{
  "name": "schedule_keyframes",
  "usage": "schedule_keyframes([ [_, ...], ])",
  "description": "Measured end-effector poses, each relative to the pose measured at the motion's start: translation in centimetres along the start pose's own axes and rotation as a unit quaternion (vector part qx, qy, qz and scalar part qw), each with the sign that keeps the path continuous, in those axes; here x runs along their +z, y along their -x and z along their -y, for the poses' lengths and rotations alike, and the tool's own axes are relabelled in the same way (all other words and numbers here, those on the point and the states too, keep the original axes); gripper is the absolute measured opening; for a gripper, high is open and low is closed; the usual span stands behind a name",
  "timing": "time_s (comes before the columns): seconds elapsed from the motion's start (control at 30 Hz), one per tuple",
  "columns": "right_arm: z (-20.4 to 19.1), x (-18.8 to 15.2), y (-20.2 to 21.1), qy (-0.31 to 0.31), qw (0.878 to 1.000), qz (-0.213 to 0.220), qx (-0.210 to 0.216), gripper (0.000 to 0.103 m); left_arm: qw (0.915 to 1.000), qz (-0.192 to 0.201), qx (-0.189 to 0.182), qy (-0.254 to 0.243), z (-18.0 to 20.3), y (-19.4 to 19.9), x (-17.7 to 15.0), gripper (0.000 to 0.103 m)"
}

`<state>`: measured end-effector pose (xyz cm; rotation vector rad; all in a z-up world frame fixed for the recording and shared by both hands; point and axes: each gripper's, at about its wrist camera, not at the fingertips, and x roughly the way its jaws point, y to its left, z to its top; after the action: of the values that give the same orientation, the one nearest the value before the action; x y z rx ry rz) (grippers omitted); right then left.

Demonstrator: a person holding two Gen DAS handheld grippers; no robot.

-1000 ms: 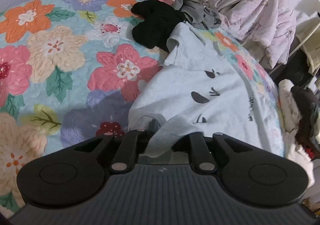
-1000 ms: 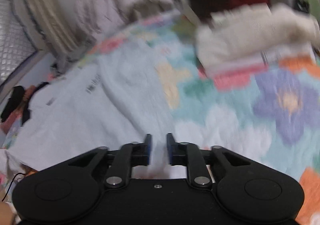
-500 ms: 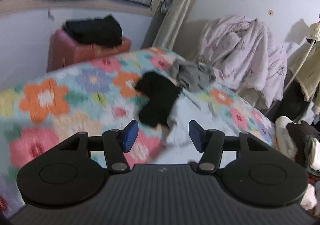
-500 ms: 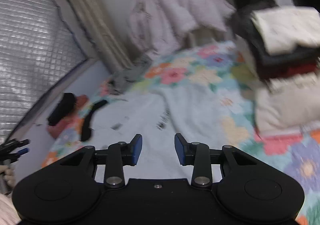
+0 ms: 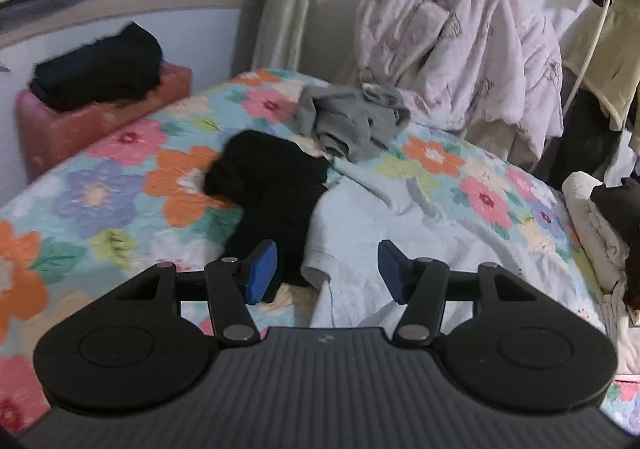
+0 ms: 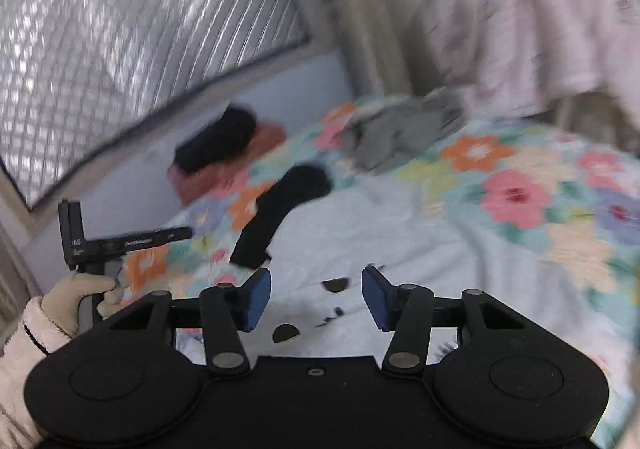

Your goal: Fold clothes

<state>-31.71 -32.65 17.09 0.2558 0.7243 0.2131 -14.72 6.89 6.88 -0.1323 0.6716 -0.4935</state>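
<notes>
**Count of Items on and Around the Bed**

On the floral quilt (image 5: 120, 185): one pale blue T-shirt (image 5: 420, 249), one black garment (image 5: 272, 185), one crumpled grey garment (image 5: 352, 121). Beside the bed: one red box (image 5: 100, 117) bearing one black bundle (image 5: 96, 69). At the wall: one pink fleece heap (image 5: 472, 45). To the right: one stack of folded clothes (image 5: 600, 225), perhaps four pieces.

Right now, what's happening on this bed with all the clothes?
A person is folding laundry with a hand-held claw in each hand. The left claw is open and holds nothing; the right claw's jaws are opening, nothing between them. Both hover above a pale blue shirt spread on the flowered quilt. A black garment and a crumpled grey one lie beyond it.
</notes>
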Motion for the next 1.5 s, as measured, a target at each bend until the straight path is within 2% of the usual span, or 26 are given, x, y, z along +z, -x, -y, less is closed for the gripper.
schedule_keyframes([
  [0.07,-0.5,1.8,-5.6,0.027,0.999,-0.044,0.009,0.054,1.0000,-0.006,-0.002,-0.001,-0.2,-2.4,0.0,0.054],
  [0.13,-0.4,4.0,-10.7,0.043,0.996,-0.079,-0.003,0.054,0.9999,-0.012,-0.004,-0.003,-0.5,-4.8,0.0,0.055],
  [0.23,1.5,7.2,-17.4,0.067,0.991,-0.103,-0.045,0.055,0.9995,-0.030,-0.006,-0.007,-0.7,-8.5,0.1,0.055],
  [0.33,4.6,8.8,-22.1,0.080,0.988,-0.112,-0.069,0.055,0.9983,-0.056,-0.006,-0.009,-0.9,-12.6,0.0,0.055],
  [0.47,9.3,8.9,-26.3,0.052,0.990,-0.111,-0.070,0.055,0.9943,-0.105,0.014,0.005,-1.2,-18.2,-0.1,0.052],
  [0.53,11.6,8.9,-28.5,0.027,0.992,-0.104,-0.070,0.055,0.9946,-0.103,0.007,0.009,-1.1,-19.6,-0.1,0.052],
  [0.67,14.9,8.8,-31.4,-0.015,0.993,-0.091,-0.075,0.055,0.9954,-0.087,0.038,-0.010,0.1,-20.2,-0.7,0.052],
  [0.8,17.3,9.2,-33.9,-0.042,0.994,-0.084,-0.062,0.055,0.9949,-0.078,0.048,-0.042,1.5,-20.4,-1.6,0.063],
  [0.83,17.6,9.3,-34.6,-0.046,0.993,-0.089,-0.055,0.055,0.9951,-0.075,0.049,-0.042,1.5,-20.4,-1.6,0.063],
  [0.9,17.9,9.6,-36.1,-0.041,0.993,-0.094,-0.054,0.055,0.9956,-0.069,0.047,-0.042,1.3,-20.6,-1.8,0.056],
  [0.93,17.8,9.6,-36.8,-0.035,0.993,-0.098,-0.056,0.055,0.9959,-0.066,0.045,-0.043,1.2,-20.7,-1.8,0.017],
  [0.97,17.5,9.5,-37.4,-0.027,0.993,-0.101,-0.059,0.055,0.9962,-0.062,0.042,-0.043,1.0,-20.8,-1.9,0.007],
  [1.0,17.2,9.4,-37.7,-0.015,0.993,-0.104,-0.051,0.048,0.9966,-0.056,0.039,-0.046,1.1,-20.6,-1.9,0.007],
  [1.03,16.9,9.3,-38.1,-0.003,0.993,-0.108,-0.043,0.017,0.9969,-0.049,0.036,-0.049,1.2,-20.5,-1.8,0.007],
  [1.07,16.5,9.3,-38.1,0.006,0.993,-0.112,-0.037,0.005,0.9972,-0.043,0.033,-0.053,1.3,-20.3,-1.8,0.007],
  [1.13,16.1,9.6,-37.7,0.018,0.994,-0.104,-0.036,0.005,0.9970,-0.022,0.030,-0.068,1.8,-19.8,-1.6,0.007],
  [1.23,15.7,10.7,-35.2,0.023,0.998,-0.049,-0.033,0.005,0.9964,0.015,0.028,-0.079,2.6,-18.3,-0.3,0.007],
  [1.33,15.1,12.5,-31.4,0.011,0.999,0.020,-0.028,0.005,0.9899,0.051,0.064,-0.116,3.4,-17.6,1.2,0.007],
  [1.43,14.1,13.4,-28.7,0.039,0.997,0.064,-0.032,0.005,0.9908,0.077,0.065,-0.091,2.7,-17.1,2.6,0.007],
  [1.5,14.4,13.3,-28.6,0.045,0.996,0.061,-0.046,0.005,0.9904,0.088,0.071,-0.079,2.3,-17.3,3.2,0.007],
])
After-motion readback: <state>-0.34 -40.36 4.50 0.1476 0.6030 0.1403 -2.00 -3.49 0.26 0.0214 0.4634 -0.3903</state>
